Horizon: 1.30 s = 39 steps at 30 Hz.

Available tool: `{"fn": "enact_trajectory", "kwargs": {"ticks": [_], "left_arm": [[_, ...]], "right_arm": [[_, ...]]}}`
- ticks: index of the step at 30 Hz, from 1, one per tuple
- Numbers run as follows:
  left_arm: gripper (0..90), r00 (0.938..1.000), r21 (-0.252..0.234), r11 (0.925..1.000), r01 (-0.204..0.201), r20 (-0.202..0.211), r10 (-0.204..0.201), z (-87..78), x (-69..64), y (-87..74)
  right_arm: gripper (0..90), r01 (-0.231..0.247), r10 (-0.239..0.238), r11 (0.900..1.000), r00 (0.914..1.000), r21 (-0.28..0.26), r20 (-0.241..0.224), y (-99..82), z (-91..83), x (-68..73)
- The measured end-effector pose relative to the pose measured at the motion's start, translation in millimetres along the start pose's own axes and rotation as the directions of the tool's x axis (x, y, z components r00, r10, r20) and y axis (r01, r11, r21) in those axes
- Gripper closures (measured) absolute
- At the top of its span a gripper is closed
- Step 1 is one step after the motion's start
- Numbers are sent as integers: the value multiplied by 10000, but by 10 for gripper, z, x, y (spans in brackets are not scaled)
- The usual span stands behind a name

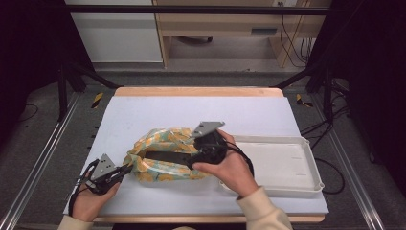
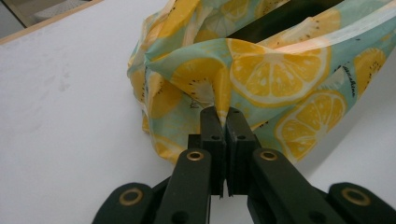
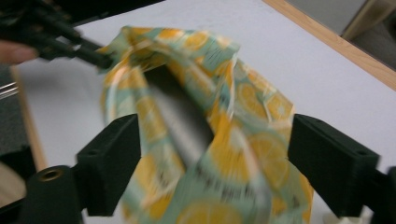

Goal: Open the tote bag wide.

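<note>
We pinch the rim of the lemon-print bag (image 2: pixel 261 79) with our left gripper (image 2: pixel 221 112) so its mouth stays open on the white table (image 1: pixel 143 115), while our right gripper (image 3: pixel 210 154) stands wide and empty at that mouth, beside the white tray (image 1: pixel 287 165).

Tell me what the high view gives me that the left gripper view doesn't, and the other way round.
High view alone: the white tray at the table's right, the right gripper at the bag's mouth with a long dark thing lying inside, and both of the person's hands. Left gripper view alone: the left gripper with its jaws shut on a fold of the bag's edge, close enough to confirm the pinch. Both share the lemon-print bag on the white table and the bag's dark opening.
</note>
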<state>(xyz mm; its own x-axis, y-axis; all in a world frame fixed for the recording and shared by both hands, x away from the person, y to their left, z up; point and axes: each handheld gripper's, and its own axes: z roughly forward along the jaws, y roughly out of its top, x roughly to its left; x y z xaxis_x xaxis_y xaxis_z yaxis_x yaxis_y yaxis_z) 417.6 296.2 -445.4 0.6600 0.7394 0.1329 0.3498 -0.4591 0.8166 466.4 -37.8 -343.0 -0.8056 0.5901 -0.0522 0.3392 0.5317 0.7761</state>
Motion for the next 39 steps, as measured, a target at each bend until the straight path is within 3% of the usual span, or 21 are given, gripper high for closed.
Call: {"fn": "enact_trajectory", "kwargs": {"ticks": [2,6,7,8,9,10,14,16,18,19,20,21,23,27,28,30,31,32,33,36,39], "left_arm": [[880,10000,-12,10000,-7,-2,7,-11,1,-3],[878,10000,5,10000,35,80,-35,-4,-4,-10],[878,10000,5,10000,35,80,-35,-4,-4,-10],[878,9999,48,10000,57,132,-58,4,-5,-11],[877,9998,52,9999,109,146,-110,11,-4,-12],[877,9998,88,9999,147,125,-148,24,-2,-13],[878,9992,109,9993,351,200,-353,55,23,-11],[878,9987,131,9988,478,150,-480,90,47,-11],[878,9990,139,9990,427,-160,-425,115,58,1],[878,9990,139,9990,427,-160,-425,115,58,1],[877,9986,98,9993,347,-390,-343,130,63,12],[876,9986,98,9993,347,-390,-343,130,63,12],[873,9975,108,9997,240,-660,-233,156,59,11],[871,9966,113,9999,72,-816,-63,173,58,20],[869,9960,247,9996,-129,-880,151,163,55,16],[867,9962,264,9996,-141,-859,163,160,50,13],[867,9965,229,9996,-153,-819,171,155,38,12],[861,9967,288,9991,-322,-741,343,147,21,15],[852,9974,361,9986,-376,-599,398,145,14,12],[754,9991,371,9991,-199,-377,213,84,-17,-29],[659,9997,-208,9997,90,-225,-95,-81,-4,-59]], "right_arm": [[350,204,-204,9991,9998,370,21,128,212,-49],[711,113,-100,9968,9998,789,-176,196,460,-131],[711,113,-100,9968,9998,789,-176,196,460,-131],[763,77,-53,9973,9994,726,-332,189,481,-130],[871,142,-120,9993,9980,337,-626,153,461,-88],[894,225,-212,9995,9976,200,-652,135,436,-66],[900,914,-988,9930,9899,-749,-1021,-15,198,147],[900,1308,-1453,9859,9785,-1046,-1461,-174,70,282],[900,1458,-1645,9829,9696,-1126,-1810,-320,-5,363],[900,1458,-1645,9829,9696,-1126,-1810,-320,-5,363],[900,1751,-1914,9804,9545,-899,-2288,-499,-55,450],[900,1751,-1914,9804,9545,-899,-2288,-499,-55,450],[900,2041,-2099,9777,9434,-495,-2567,-689,-69,501],[900,2101,-2005,9775,9539,197,-2232,-966,-21,498],[900,2032,-1933,9788,9582,262,-2111,-1054,-4,484],[900,1979,-1870,9796,9612,346,-2030,-1101,2,478],[900,2052,-1920,9773,9629,525,-1895,-1147,7,473],[900,2379,-2223,9678,9610,819,-1645,-1185,-2,469],[900,2406,-2257,9665,9625,893,-1506,-1190,-6,463],[900,2250,-2128,9702,9687,897,-1280,-1202,5,438],[897,2340,-2242,9698,9663,683,-1265,-1197,34,457]]}}
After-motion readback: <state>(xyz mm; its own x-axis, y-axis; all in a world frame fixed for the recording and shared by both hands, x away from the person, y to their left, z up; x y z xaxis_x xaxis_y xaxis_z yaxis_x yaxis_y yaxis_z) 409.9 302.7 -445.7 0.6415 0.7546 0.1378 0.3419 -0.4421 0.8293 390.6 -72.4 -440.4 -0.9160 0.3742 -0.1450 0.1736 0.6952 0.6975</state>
